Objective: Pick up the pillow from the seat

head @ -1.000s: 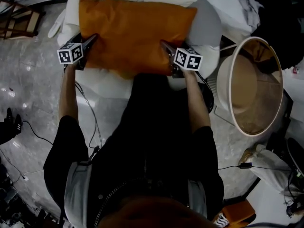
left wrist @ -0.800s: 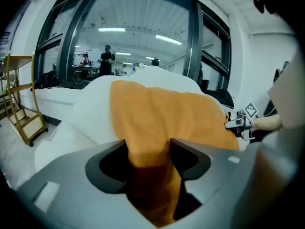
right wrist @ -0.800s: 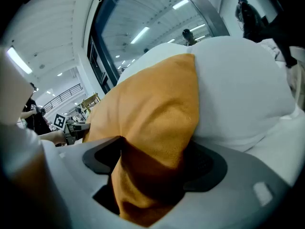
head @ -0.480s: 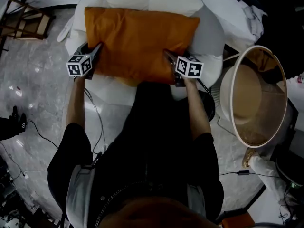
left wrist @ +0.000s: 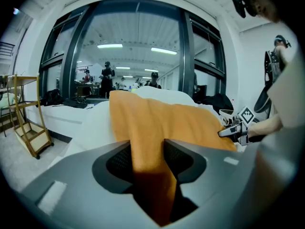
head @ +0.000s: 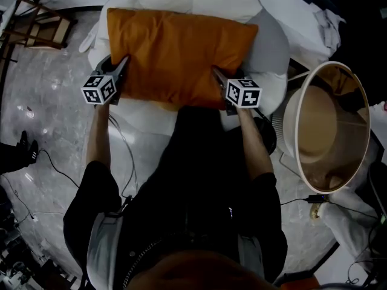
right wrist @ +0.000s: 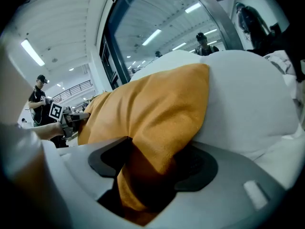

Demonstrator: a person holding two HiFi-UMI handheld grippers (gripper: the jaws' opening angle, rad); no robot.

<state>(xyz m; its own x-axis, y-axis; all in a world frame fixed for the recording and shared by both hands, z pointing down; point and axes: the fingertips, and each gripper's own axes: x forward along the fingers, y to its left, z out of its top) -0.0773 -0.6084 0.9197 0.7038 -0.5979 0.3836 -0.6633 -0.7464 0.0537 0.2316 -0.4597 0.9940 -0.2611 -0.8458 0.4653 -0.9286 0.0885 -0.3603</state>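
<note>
The plump orange fabric pillow (head: 181,53) lies flat across the white cushioned seat (head: 269,47), at twelve o'clock from the person in the head view, its long side running from nine to three. The left tongs (head: 125,60) come in at the pillow's eight o'clock edge. Their jaws are closing, and a fold of orange cloth is pinched between the two dark pads. The right tongs (head: 216,72) take the four o'clock corner. Their jaws are closing too, sinking into the thicker stuffed bulk that fills the gap between them. Taking the two ends at once looks deliberate: a soft, wide pillow would sag or swing from a single grip, while two holds well apart should keep it level as it comes up. The left hold has only a thin fold of cover, so I judge it the likelier one to slip. No view shows the pillow clear of the seat, so the lift seems not yet begun. A round beige tub (head: 320,119) stands near at three o'clock, clear of the lift path
</note>
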